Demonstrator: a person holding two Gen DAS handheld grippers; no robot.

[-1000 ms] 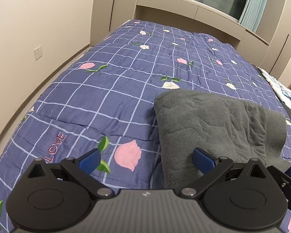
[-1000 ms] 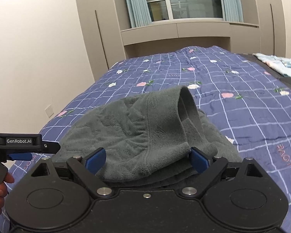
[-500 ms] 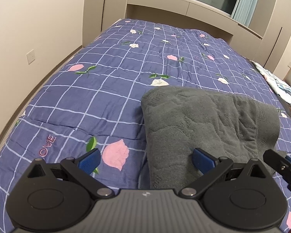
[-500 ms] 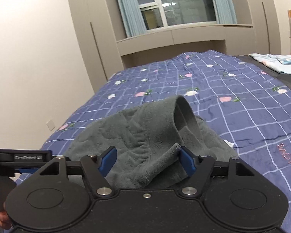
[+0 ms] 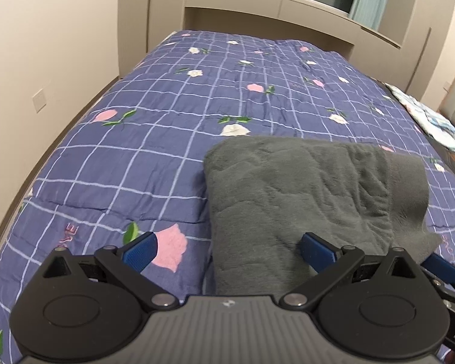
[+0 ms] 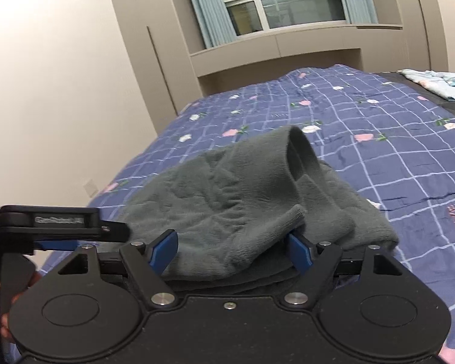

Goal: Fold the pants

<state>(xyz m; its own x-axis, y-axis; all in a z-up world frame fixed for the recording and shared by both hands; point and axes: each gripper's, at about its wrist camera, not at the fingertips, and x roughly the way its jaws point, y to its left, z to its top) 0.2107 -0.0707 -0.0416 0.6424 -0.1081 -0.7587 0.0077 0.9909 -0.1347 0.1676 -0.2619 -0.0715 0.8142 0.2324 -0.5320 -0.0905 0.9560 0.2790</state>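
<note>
Pants (image 5: 303,194), gray and fleecy, lay folded on the blue checked quilt (image 5: 142,151), with bare quilt stretching leftward to the wall. Left gripper (image 5: 227,250) hovered released over their left edge. Right gripper (image 6: 233,251) had a bunched fold between its half-closed pads; whether it pinched was unclear. Light bedding (image 6: 436,83) lay far right.

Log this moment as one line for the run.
pants: folded on bed | left gripper: open, empty | right gripper: closing on pants edge
</note>
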